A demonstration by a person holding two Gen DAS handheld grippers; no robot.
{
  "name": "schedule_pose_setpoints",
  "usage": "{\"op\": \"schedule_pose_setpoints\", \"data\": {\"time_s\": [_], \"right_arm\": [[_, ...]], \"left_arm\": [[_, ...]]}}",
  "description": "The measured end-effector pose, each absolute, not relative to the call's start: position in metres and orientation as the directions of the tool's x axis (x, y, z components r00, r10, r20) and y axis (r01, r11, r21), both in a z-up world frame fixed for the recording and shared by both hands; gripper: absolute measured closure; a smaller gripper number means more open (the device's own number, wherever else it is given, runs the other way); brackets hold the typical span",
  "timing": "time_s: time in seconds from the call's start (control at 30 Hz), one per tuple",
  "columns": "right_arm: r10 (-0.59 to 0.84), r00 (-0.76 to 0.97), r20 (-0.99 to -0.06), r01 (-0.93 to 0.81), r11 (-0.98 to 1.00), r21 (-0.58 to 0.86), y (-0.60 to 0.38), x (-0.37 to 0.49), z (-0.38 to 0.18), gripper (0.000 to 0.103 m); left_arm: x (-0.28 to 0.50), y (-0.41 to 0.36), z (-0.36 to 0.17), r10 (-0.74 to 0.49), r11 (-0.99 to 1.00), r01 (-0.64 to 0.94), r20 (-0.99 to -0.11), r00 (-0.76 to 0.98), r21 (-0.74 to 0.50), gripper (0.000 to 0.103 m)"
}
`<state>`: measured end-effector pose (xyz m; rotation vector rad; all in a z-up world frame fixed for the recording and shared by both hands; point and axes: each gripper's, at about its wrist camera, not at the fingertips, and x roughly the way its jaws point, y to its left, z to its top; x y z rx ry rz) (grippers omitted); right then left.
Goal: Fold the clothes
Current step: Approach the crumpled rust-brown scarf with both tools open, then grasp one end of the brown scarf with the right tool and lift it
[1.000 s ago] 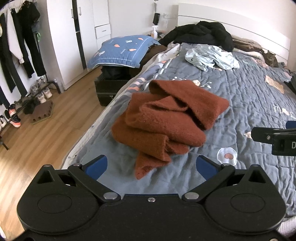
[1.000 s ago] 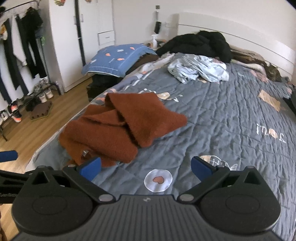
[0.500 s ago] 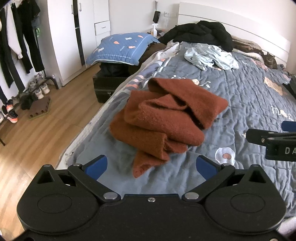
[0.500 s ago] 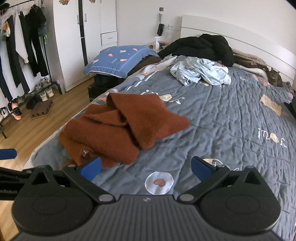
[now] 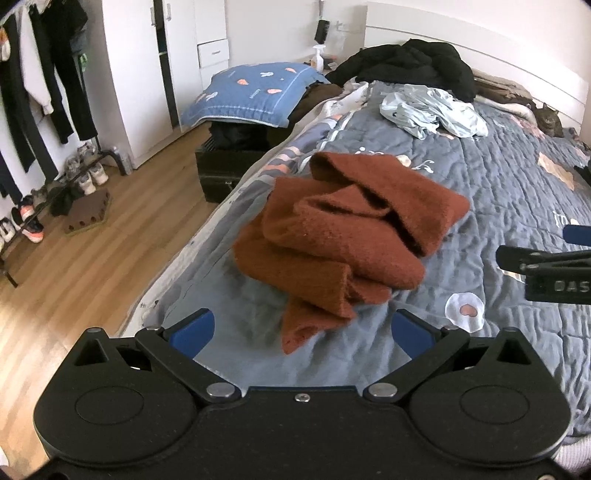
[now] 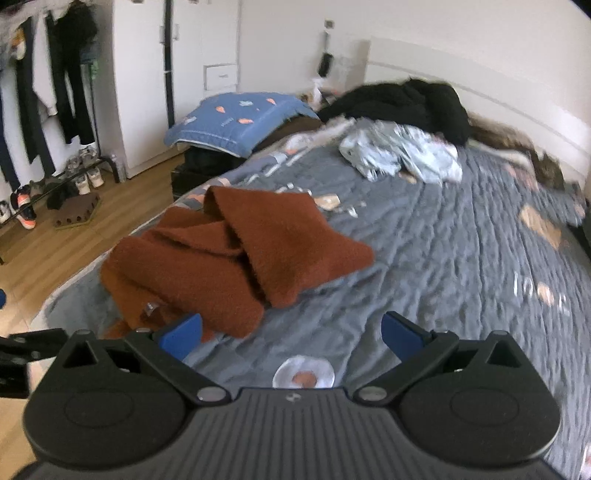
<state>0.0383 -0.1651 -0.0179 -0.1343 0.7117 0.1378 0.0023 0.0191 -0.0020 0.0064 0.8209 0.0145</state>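
while both claws gape, left claw (image 5: pixel 301 332), right claw (image 6: pixel 291 330), rumpled rust sweater (image 5: pixel 347 243)

There was one bed (image 5: pixel 517 192), and on it lay three heaps of cloth: one rust-brown garment (image 5: pixel 347 240), one pale blue garment (image 5: pixel 432 110) and one black coat (image 5: pixel 413 62). One cat (image 5: pixel 550 120) sat by the headboard. One blue pillow (image 5: pixel 251 92) rested on one black box (image 5: pixel 221 173). One spray bottle (image 5: pixel 317 59) and one hairbrush (image 5: pixel 322 29) stood by the wall. There were two grippers: left (image 5: pixel 302 330) and right (image 6: pixel 291 330), each with two blue fingers spread apart.
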Motion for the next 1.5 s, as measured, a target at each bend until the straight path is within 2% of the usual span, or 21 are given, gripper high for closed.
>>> {"op": "schedule_pose_setpoints", "data": {"time_s": [0.53, 0.77, 0.8, 0.87, 0.9, 0.93, 0.97, 1.03, 1.17, 1.5], "right_arm": [[0.113, 0.700, -0.705, -0.219, 0.974, -0.062, -0.153, 0.138, -0.099, 0.002], [0.035, 0.717, -0.696, -0.211, 0.963, -0.169, -0.143, 0.154, -0.130, 0.005], [0.032, 0.713, -0.701, -0.213, 0.962, -0.173, -0.143, 0.156, -0.134, 0.013], [0.030, 0.697, -0.717, -0.216, 0.962, -0.170, -0.144, 0.160, -0.139, 0.039], [0.033, 0.688, -0.725, -0.217, 0.963, -0.162, -0.146, 0.161, -0.141, 0.064], [0.039, 0.681, -0.731, -0.215, 0.965, -0.149, -0.149, 0.162, -0.141, 0.082], [0.045, 0.679, -0.732, -0.206, 0.970, -0.131, -0.153, 0.162, -0.138, 0.087], [0.059, 0.694, -0.717, -0.165, 0.983, -0.079, -0.165, 0.158, -0.129, 0.092], [0.066, 0.733, -0.677, -0.089, 0.996, 0.002, -0.189, 0.143, -0.105, 0.094], [0.040, 0.806, -0.590, 0.066, 0.986, 0.156, -0.289, 0.113, -0.034, 0.095]], "left_arm": [[0.013, 0.049, -0.022, -0.012, 0.993, -0.081, -0.764, 0.646, -0.084, 0.000], [0.020, 0.058, -0.025, -0.006, 0.988, -0.116, -0.770, 0.638, -0.104, 0.000], [0.022, 0.059, -0.024, -0.003, 0.987, -0.120, -0.768, 0.640, -0.104, 0.000], [0.028, 0.062, -0.021, 0.007, 0.983, -0.143, -0.754, 0.657, -0.115, 0.000], [0.028, 0.063, -0.021, -0.001, 0.981, -0.145, -0.746, 0.666, -0.131, 0.000], [0.028, 0.064, -0.021, -0.009, 0.978, -0.147, -0.737, 0.676, -0.147, 0.000], [0.029, 0.065, -0.022, -0.009, 0.978, -0.151, -0.744, 0.668, -0.147, 0.000], [0.031, 0.064, -0.023, 0.000, 0.977, -0.162, -0.754, 0.657, -0.141, 0.000], [0.029, 0.052, -0.017, -0.011, 0.984, -0.126, -0.751, 0.660, -0.126, 0.000], [-0.001, 0.005, 0.011, 0.013, 0.998, 0.030, -0.717, 0.697, 0.048, 0.000]]}}
